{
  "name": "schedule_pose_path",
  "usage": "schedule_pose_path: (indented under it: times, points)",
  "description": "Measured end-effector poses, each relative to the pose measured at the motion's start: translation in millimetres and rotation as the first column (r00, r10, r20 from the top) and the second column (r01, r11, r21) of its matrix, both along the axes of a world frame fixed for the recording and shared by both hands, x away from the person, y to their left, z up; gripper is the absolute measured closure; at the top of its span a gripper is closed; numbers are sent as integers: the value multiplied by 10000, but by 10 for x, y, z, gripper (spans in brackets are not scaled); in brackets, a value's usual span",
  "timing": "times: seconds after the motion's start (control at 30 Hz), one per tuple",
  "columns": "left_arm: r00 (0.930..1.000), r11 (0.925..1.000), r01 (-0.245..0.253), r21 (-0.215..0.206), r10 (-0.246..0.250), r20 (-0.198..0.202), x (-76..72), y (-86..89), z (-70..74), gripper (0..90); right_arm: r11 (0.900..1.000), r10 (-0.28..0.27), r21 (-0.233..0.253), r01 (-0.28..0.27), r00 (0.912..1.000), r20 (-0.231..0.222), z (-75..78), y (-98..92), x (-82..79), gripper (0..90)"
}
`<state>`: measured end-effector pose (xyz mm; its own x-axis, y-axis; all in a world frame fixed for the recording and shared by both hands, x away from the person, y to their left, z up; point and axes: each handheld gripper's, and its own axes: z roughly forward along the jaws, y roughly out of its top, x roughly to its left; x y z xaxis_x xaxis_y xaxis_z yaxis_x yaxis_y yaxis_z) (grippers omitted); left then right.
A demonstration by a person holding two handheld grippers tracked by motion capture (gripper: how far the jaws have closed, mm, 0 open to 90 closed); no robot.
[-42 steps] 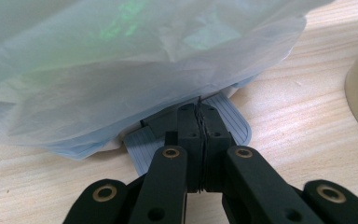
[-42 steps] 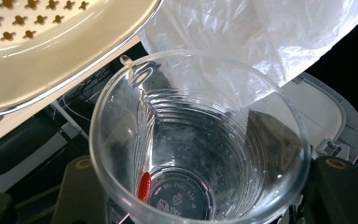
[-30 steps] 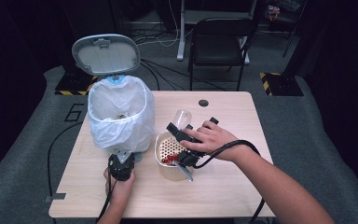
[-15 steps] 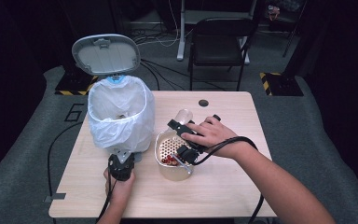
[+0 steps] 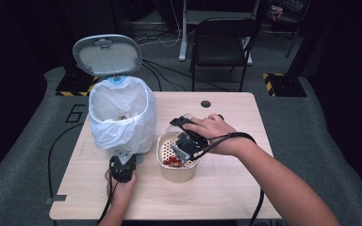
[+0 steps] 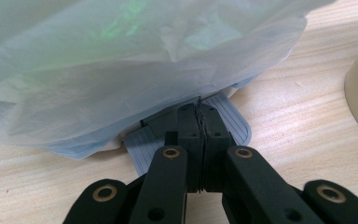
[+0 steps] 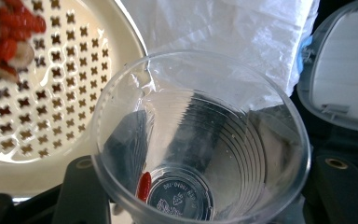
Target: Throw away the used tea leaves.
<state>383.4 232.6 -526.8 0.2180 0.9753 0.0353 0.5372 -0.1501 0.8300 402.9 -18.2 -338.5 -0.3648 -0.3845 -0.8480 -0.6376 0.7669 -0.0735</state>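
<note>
A pedal bin [image 5: 120, 117] lined with a white bag [image 6: 121, 70] stands at the table's left, its grey lid [image 5: 107, 54] up. My left gripper [image 5: 122, 167] is shut, and its tips [image 6: 200, 112] rest on the bin's ribbed grey pedal [image 6: 235, 123]. A cream strainer bowl [image 5: 179, 175] holds red food bits [image 5: 172, 161] to the right of the bin. Above it my right gripper [image 5: 183, 141] is shut on a clear plastic cup [image 7: 200, 140]. One red bit [image 7: 143, 185] lies at the cup's bottom. The right gripper view also shows the strainer [image 7: 51, 102], its red bits [image 7: 9, 28] and the lid [image 7: 340, 84].
The wooden table [image 5: 226, 188] has a round cable hole [image 5: 205, 103] near its far edge. A black chair [image 5: 221, 42] stands behind the table, with cables on the floor around it. Each gripper's cable trails off the table's near edge.
My right hand has shifted a little left and lower over the strainer, with the cup still in the gripper. The left gripper stays on the pedal and the lid stays up.
</note>
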Motion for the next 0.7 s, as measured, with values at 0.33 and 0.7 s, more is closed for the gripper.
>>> schedule_pose_path:
  times: [0.33, 0.7]
  points:
    - [9998, 9999, 95, 33, -94, -166, -4, 14, 9, 889, 9843, -894, 1126, 1358, 9343, -3452, 252, 27, 160, 390]
    - [10000, 9999, 49, -97, -49, 24, 5, 9, 4, 889, 9427, -1206, 1648, 2902, 7567, -6426, 378, -31, 418, 392]
